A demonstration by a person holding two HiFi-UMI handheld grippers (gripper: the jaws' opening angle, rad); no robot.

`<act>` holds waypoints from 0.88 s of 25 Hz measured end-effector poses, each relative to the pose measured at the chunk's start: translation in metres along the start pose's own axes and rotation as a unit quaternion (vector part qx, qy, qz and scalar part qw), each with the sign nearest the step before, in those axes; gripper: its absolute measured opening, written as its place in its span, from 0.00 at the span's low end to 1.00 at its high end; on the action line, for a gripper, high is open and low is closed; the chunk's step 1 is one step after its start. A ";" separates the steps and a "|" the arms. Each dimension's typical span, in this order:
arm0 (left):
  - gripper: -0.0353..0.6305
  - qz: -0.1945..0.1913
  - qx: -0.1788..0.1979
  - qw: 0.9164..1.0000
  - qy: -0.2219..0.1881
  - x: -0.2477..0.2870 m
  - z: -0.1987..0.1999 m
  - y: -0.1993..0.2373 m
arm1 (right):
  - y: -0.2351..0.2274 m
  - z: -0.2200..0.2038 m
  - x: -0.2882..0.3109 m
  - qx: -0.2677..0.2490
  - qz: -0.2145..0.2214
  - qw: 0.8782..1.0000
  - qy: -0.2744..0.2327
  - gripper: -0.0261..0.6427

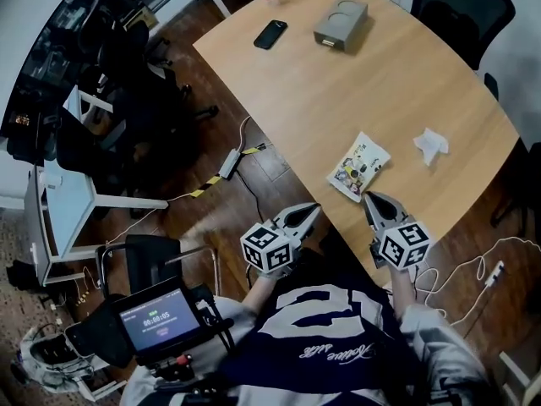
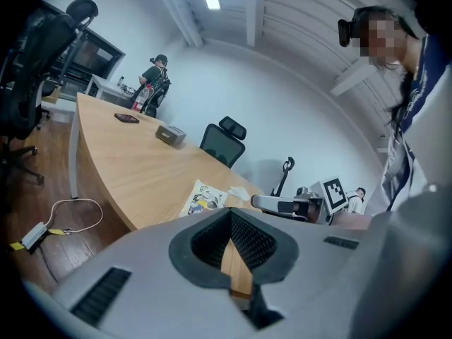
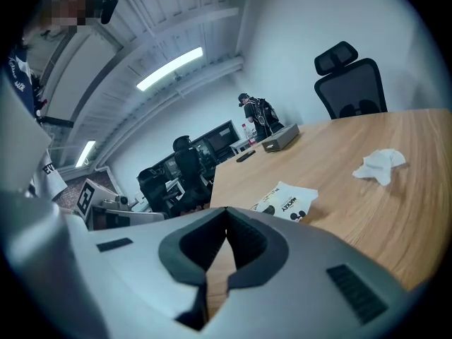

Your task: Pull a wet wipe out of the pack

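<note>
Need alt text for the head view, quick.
Left tongs and right tongs, both shut, point at a wet wipe pack near the table edge. A crumpled wipe lies right of it; a phone and grey box sit farther off.

Pack (image 1: pixel 358 167) looks white with seemingly multicoloured cartoon print

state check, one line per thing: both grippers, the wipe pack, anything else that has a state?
left gripper: shut, fingers together, empty, beside the table edge.
right gripper: shut, empty, pointing at the pack.
wipe pack: flat on the table, ungripped; flap open or closed, cannot tell.
loose wipe: crumpled, on the table right of the pack.
phone: flat, screen dark.
small monitor: lit.
</note>
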State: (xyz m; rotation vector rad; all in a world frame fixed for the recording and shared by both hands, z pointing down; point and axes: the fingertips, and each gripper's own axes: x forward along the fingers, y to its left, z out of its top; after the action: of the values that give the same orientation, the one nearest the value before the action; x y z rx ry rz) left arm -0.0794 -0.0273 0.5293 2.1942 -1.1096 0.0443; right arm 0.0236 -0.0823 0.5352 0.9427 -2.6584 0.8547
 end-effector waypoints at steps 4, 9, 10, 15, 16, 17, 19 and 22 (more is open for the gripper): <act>0.06 -0.011 0.015 0.999 0.041 0.026 -0.003 0.005 | -0.013 0.003 0.007 0.011 -0.003 1.000 0.000 0.03; 0.06 -0.038 0.035 0.996 0.066 0.065 0.005 0.011 | -0.027 0.006 0.008 0.022 -0.021 1.000 -0.004 0.03; 0.06 -0.041 0.040 0.996 0.071 0.072 0.007 0.013 | -0.029 0.006 0.008 0.023 -0.025 0.999 -0.004 0.03; 0.06 -0.059 0.090 0.986 0.130 0.102 -0.002 0.033 | -0.032 0.006 0.013 0.019 -0.035 0.999 0.018 0.03; 0.06 -0.064 0.104 0.981 0.150 0.106 -0.008 0.037 | -0.031 0.005 0.013 0.014 -0.042 0.999 0.025 0.03; 0.06 -0.070 0.119 0.976 0.170 0.110 -0.014 0.041 | -0.031 0.004 0.013 0.010 -0.051 0.998 0.031 0.03; 0.06 -0.085 0.151 0.963 0.205 0.116 -0.022 0.047 | -0.031 0.003 0.015 0.002 -0.070 0.997 0.041 0.03; 0.06 -0.108 0.190 0.944 0.245 0.123 -0.030 0.051 | -0.038 0.002 0.022 0.002 -0.095 0.994 0.051 0.03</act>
State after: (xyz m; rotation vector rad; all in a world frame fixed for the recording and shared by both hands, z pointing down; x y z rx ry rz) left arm -0.0303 -0.1172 0.6192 2.4336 -0.6087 0.7217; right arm 0.0305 -0.1185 0.5587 1.0998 -2.4357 0.8410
